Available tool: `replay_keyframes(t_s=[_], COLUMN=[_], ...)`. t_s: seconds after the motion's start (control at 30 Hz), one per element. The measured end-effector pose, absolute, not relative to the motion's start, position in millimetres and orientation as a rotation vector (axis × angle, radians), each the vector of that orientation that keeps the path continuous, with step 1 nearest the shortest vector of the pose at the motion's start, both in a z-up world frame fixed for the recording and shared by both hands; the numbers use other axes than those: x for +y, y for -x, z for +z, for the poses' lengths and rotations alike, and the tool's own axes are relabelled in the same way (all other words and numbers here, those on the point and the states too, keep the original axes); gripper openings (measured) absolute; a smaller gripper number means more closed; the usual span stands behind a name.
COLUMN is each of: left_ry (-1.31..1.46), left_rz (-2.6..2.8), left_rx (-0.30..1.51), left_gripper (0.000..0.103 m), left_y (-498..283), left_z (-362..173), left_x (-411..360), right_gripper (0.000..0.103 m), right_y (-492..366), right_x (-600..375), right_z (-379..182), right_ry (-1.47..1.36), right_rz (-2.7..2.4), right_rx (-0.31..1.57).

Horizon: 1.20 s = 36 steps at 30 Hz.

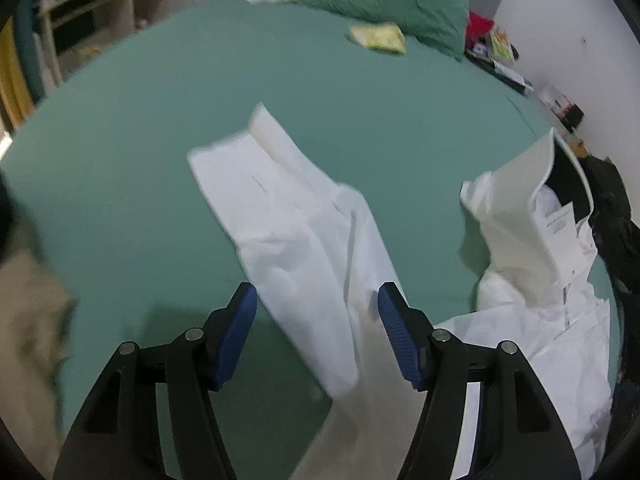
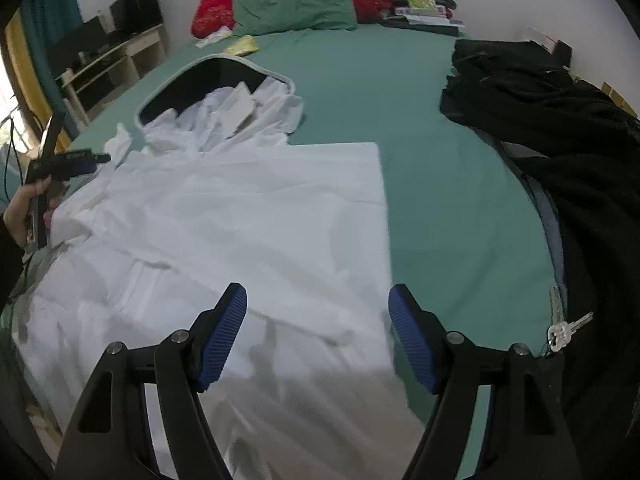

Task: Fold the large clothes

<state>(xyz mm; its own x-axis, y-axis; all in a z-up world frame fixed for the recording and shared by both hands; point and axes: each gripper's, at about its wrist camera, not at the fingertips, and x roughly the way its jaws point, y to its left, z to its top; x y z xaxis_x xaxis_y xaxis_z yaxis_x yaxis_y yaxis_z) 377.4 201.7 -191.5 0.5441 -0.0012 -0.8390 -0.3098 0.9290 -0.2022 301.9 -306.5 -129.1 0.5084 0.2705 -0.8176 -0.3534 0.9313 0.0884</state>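
Both grippers gape wide and hold nothing: the right gripper (image 2: pixel 318 336) hovers over the near right edge of the large white cotton garment (image 2: pixel 224 232) spread on the green bed (image 2: pixel 460 208). The left gripper (image 1: pixel 317 336) is at its long white sleeve (image 1: pixel 288 220), which runs away far-left. Judging by this, each arm takes its own side.
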Motion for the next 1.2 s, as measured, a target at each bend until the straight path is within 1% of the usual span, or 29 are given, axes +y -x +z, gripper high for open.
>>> replay_keyframes(t_s=[0.03,0.07,0.1,0.2,0.3,0.37,0.47,0.57,0.63,0.67,0.73,0.8,0.83,0.9,0.97,1.1,1.2], left_ry=[0.332,0.33,0.356,0.371,0.363,0.332,0.268,0.208,0.169,0.151,0.142,0.158,0.145,0.097,0.086,0.101,0.062], left_rz=[0.205,0.187,0.169,0.147,0.072,-0.015,-0.143,-0.234,-0.282,-0.319,-0.392,-0.461,-0.486,-0.49,-0.446,-0.252,-0.053], left_rx=[0.953,0.959,0.962,0.85,0.747,0.677,0.633,0.634,0.66,0.693,0.791,0.916,0.956,1.023,1.037,1.02,1.019], left_gripper=[0.045,0.007,0.003,0.002,0.002,0.002,0.002,0.003,0.003,0.005,0.017,0.051,0.055,0.055,0.055,0.056,0.057], left_y=[-377,-379,-380,-371,-364,-362,-362,-363,-357,-356,-354,-354,-347,-327,-310,-285,-281], left_z=[-190,-189,-187,-150,-97,-56,-15,-1,-4,-13,-35,-68,-80,-100,-105,-100,-109], left_x=[201,200,202,190,154,112,42,-28,-74,-100,-132,-159,-166,-162,-142,-52,14], right_gripper=[0.073,0.073,0.073,0.073,0.073,0.073,0.073,0.073,0.073,0.073,0.073,0.073,0.073,0.073,0.073,0.073,0.073], right_y=[-305,-307,-309,-312,-308,-303,-297,-290,-285,-283,-279,-277,-276,-277,-279,-293,-317], right_x=[-307,-307,-308,-309,-311,-318,-334,-356,-372,-379,-389,-396,-399,-402,-399,-367,-317], right_z=[-127,-126,-124,-123,-120,-116,-113,-110,-110,-109,-108,-111,-113,-117,-119,-123,-120], right_ry=[0.084,0.076,0.065,0.048,0.044,0.022,-0.022,-0.076,-0.123,-0.145,-0.174,-0.188,-0.196,-0.214,-0.218,-0.138,-0.031], right_rz=[0.378,0.38,0.377,0.373,0.378,0.379,0.362,0.333,0.313,0.314,0.313,0.301,0.299,0.292,0.312,0.371,0.435], right_rx=[0.96,0.951,0.941,0.95,0.946,0.929,0.915,0.901,0.905,0.902,0.89,0.904,0.905,0.929,0.933,0.958,0.966])
